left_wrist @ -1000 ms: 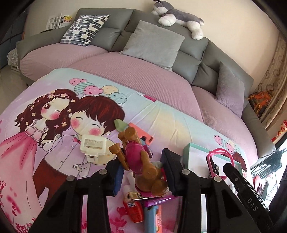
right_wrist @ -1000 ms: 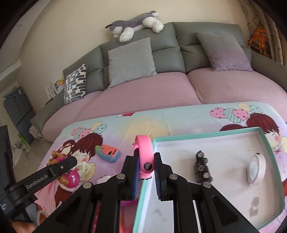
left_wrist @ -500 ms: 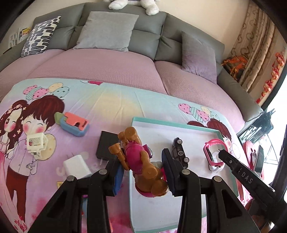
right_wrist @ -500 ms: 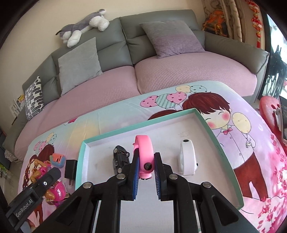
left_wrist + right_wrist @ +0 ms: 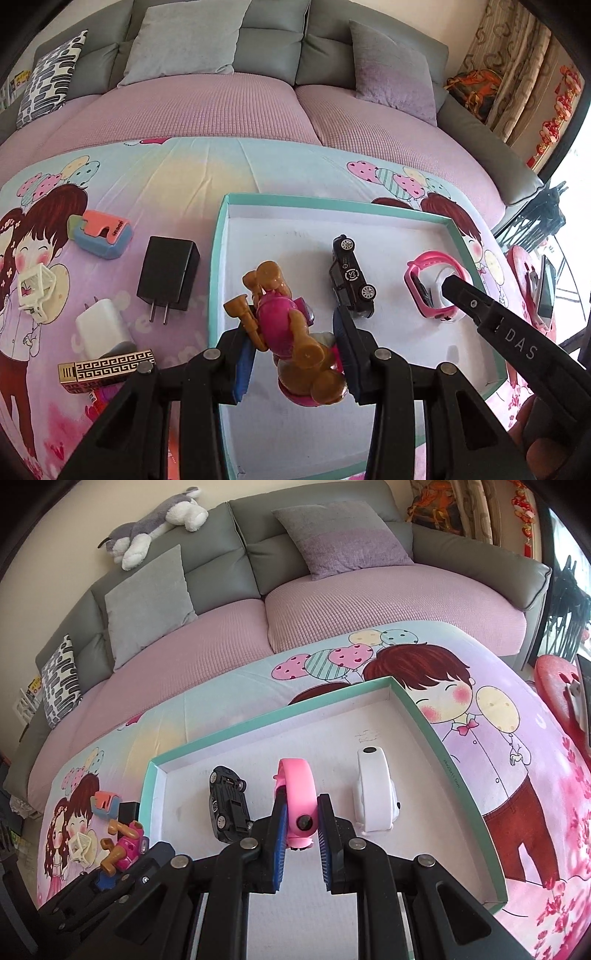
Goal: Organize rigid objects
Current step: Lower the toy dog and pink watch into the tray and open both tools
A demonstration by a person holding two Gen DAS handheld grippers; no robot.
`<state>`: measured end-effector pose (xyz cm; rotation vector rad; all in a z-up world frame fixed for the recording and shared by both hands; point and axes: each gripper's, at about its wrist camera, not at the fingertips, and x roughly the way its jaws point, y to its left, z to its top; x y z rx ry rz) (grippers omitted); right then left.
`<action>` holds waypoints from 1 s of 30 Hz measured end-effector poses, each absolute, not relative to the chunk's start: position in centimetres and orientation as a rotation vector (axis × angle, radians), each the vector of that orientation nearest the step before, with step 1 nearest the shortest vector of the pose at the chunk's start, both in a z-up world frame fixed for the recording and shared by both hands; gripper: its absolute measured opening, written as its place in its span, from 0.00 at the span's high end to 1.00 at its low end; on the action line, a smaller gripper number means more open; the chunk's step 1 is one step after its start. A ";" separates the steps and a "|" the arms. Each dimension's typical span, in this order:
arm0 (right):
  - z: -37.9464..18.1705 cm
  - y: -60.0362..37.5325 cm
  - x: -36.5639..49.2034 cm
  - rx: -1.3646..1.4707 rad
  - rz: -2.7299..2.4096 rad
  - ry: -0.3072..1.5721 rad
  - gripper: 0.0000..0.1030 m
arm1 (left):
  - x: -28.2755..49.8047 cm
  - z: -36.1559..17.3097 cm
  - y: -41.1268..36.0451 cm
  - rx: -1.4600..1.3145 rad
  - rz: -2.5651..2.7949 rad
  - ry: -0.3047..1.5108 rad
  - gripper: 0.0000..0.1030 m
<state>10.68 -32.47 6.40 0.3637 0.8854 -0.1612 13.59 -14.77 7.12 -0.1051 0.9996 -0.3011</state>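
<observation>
Teal box (image 5: pixel 218 258) nearer both claws now

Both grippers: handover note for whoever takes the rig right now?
Left gripper: shut on the brown-and-magenta plastic toy figure, over the teal-rimmed white box.
Right gripper: shut on the pink plastic watch band, also over the box.
Done: black toy car and white watch band lie in the box.
Left: release both held items in the box; then the black charger, white charger, gold patterned lighter, orange-and-blue block and cream plastic clip, on the cartoon cloth.
</observation>
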 end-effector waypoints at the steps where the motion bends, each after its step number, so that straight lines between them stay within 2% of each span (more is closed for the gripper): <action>1: 6.3 -32.5 10.7 0.364 -0.160 0.891 0.84 | 13.7 6.9 -14.8 -0.106 -0.297 1.006 0.59; 6: 6.0 -32.5 10.9 0.357 -0.172 0.907 0.83 | 13.9 6.5 -14.7 -0.115 -0.285 1.022 0.59; 10: 5.8 -32.5 11.1 0.357 -0.169 0.917 0.83 | 13.9 6.8 -14.4 -0.124 -0.271 1.021 0.49; 13: 6.0 -32.4 11.1 0.344 -0.179 0.915 0.83 | 13.8 7.2 -13.9 -0.136 -0.262 1.014 0.47; 16: 6.2 -32.3 11.1 0.336 -0.186 0.908 0.75 | 13.8 7.7 -13.3 -0.141 -0.238 1.002 0.46; 19: 6.3 -32.1 11.1 0.328 -0.185 0.905 0.62 | 13.7 8.3 -12.2 -0.160 -0.214 0.982 0.43; 21: 6.5 -31.8 11.2 0.320 -0.181 0.899 0.55 | 13.8 8.5 -11.3 -0.185 -0.191 0.970 0.26; 22: 6.5 -31.7 11.2 0.317 -0.179 0.896 0.53 | 13.8 8.5 -10.7 -0.201 -0.175 0.960 0.14; 23: 6.6 -31.6 11.2 0.314 -0.176 0.894 0.49 | 13.9 8.5 -10.1 -0.216 -0.156 0.953 0.12; 24: 6.6 -31.4 11.3 0.311 -0.172 0.891 0.44 | 13.9 8.4 -9.4 -0.228 -0.134 0.950 0.11; 28: 6.5 -30.7 11.6 0.295 -0.153 0.895 0.38 | 14.0 8.2 -6.8 -0.261 -0.042 0.935 0.11; 30: 6.5 -30.3 11.7 0.285 -0.145 0.895 0.29 | 13.9 8.0 -5.7 -0.276 -0.002 0.925 0.11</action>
